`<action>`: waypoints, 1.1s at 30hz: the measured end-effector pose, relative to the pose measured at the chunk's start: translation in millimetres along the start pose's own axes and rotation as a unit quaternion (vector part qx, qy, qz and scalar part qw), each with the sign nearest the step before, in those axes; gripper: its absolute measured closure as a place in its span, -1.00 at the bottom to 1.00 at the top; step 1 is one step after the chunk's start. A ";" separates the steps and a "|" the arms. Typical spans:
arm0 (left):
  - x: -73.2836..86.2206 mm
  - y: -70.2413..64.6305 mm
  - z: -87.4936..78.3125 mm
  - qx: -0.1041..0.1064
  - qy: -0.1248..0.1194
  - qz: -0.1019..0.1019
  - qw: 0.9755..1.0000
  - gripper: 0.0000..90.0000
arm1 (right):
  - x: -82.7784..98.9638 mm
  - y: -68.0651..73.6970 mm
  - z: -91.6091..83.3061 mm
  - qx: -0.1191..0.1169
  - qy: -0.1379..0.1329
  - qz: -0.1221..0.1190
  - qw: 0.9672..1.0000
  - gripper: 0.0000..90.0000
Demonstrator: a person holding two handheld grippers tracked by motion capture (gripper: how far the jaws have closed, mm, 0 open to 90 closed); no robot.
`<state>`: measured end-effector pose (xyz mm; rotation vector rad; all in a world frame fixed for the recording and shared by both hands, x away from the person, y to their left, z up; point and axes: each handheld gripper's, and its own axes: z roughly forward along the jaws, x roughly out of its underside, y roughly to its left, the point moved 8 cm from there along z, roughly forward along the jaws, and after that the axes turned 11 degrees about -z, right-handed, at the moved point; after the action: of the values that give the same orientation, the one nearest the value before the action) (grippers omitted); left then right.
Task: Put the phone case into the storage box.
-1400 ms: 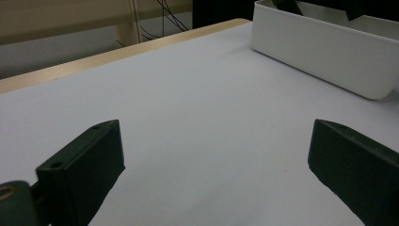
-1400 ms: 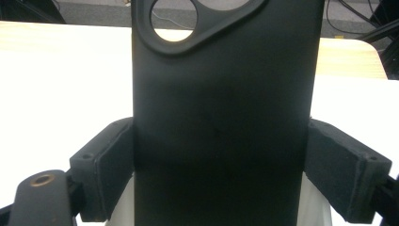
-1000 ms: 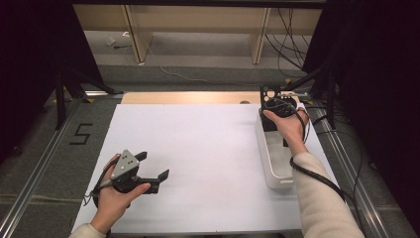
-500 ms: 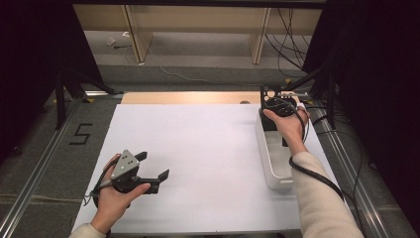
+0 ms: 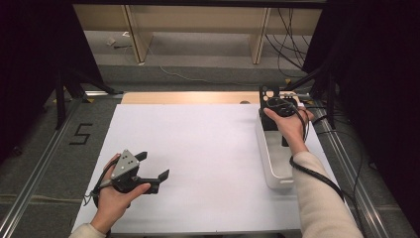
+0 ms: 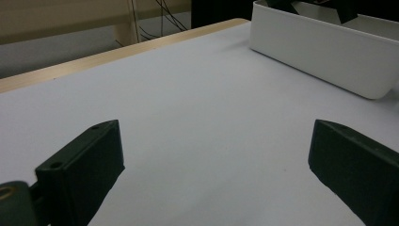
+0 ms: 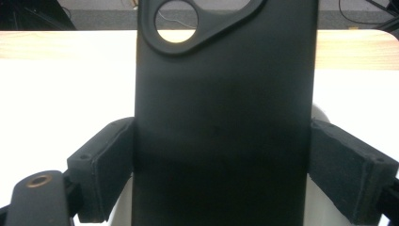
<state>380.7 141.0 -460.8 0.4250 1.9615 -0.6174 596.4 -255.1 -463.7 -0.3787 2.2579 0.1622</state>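
Observation:
A black phone case [image 7: 221, 94] with a camera cut-out near its top stands upright between my right gripper's [image 7: 221, 174] jaws, touching both pads. From the high view, that right gripper [image 5: 272, 115] holds the case [image 5: 266, 99] over the far end of a long white bin [image 5: 275, 171] at the table's right side. My left gripper [image 5: 154, 164] rests low over the white table mat near the front left, open, with nothing between its fingers. In the left gripper view its jaws stand wide apart [image 6: 216, 169] over bare mat, with the bin [image 6: 324, 52] farther off at the upper right.
The white mat [image 5: 198, 148] covers most of the table, with a wooden strip [image 5: 188, 97] along the far edge. Metal rails run down both sides. Cables [image 5: 317, 106] lie beyond the bin at the far right. A black "5" mark [image 5: 81, 134] sits left of the mat.

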 end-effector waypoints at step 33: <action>0.2 -1.3 0.5 0.000 0.002 0.002 1.000 -0.92 | -10.5 5.4 -30.6 -0.014 -0.048 -0.043 0.998 -0.53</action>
<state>380.3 139.8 -460.9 0.4303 1.9633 -0.6152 579.2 -255.1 -435.8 -0.4728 2.1421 0.1626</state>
